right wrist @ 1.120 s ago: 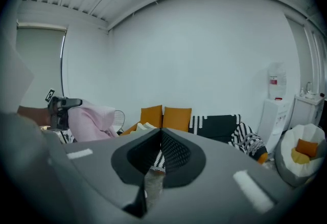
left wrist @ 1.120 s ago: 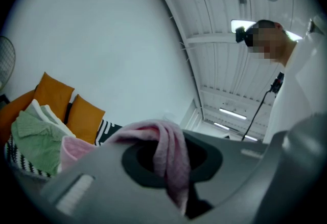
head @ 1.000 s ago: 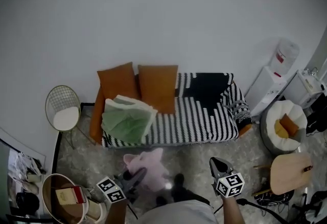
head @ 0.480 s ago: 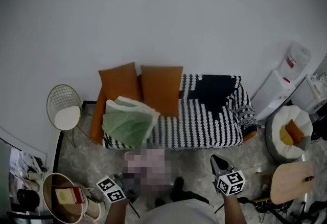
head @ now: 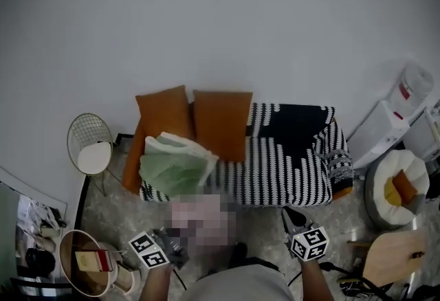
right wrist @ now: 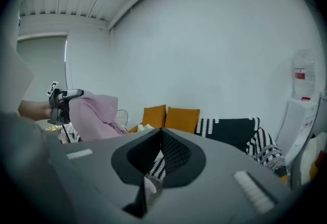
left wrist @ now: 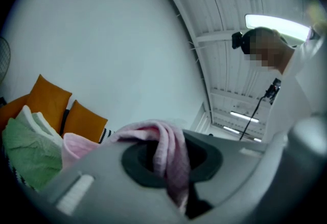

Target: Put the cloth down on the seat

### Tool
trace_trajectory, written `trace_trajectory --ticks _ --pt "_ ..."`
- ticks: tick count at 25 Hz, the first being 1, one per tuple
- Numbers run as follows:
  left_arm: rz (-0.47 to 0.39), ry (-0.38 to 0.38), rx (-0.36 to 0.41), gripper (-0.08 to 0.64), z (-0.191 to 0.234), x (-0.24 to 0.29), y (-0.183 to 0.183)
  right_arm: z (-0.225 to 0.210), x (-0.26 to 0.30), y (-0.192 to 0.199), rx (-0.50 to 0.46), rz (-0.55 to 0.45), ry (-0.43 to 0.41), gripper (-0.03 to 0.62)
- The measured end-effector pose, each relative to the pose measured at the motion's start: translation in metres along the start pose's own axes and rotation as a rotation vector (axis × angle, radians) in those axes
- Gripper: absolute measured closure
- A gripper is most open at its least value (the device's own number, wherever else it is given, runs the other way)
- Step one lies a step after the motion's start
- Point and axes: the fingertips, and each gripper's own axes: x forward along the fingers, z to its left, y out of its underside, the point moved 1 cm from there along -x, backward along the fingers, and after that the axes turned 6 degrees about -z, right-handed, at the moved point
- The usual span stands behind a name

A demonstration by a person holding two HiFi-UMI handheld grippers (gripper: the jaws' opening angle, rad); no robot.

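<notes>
The pink cloth (left wrist: 166,151) hangs bunched from my left gripper (left wrist: 168,141), whose jaws are shut on it. In the head view the cloth (head: 199,220) sits under a blurred patch, low in front of the sofa and just right of the left gripper (head: 172,246). The seat is a sofa under a black-and-white striped cover (head: 275,176), a short way ahead of both grippers. My right gripper (head: 290,214) points at the sofa with its tips together and nothing seen between them. The right gripper view shows its jaws (right wrist: 159,130), the sofa (right wrist: 232,133) and the cloth (right wrist: 92,115) held up at the left.
Two orange cushions (head: 165,110) (head: 221,121) lean on the sofa's back, and a folded green blanket (head: 175,165) covers its left end. A wire chair (head: 91,148) and a round table (head: 86,262) stand at the left. A water dispenser (head: 392,121), a pouf (head: 399,186) and a wooden stool (head: 388,258) stand at the right.
Both grippers have been carried toward the sofa, which now looks larger and nearer in the head view. The cloth stays in the left gripper.
</notes>
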Motion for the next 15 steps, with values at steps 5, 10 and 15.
trace_trajectory --ticks 5,10,15 --pt "-0.014 -0.015 0.006 0.514 0.01 0.034 0.002 -0.028 0.019 -0.005 -0.01 0.002 -0.039 0.586" --pt "-0.032 -0.006 0.004 0.514 0.016 0.069 0.003 -0.058 0.028 -0.009 -0.012 0.003 -0.047 0.586" --pt "-0.029 0.017 0.01 0.514 0.016 0.104 0.005 -0.086 0.026 -0.011 -0.01 0.005 -0.035 0.586"
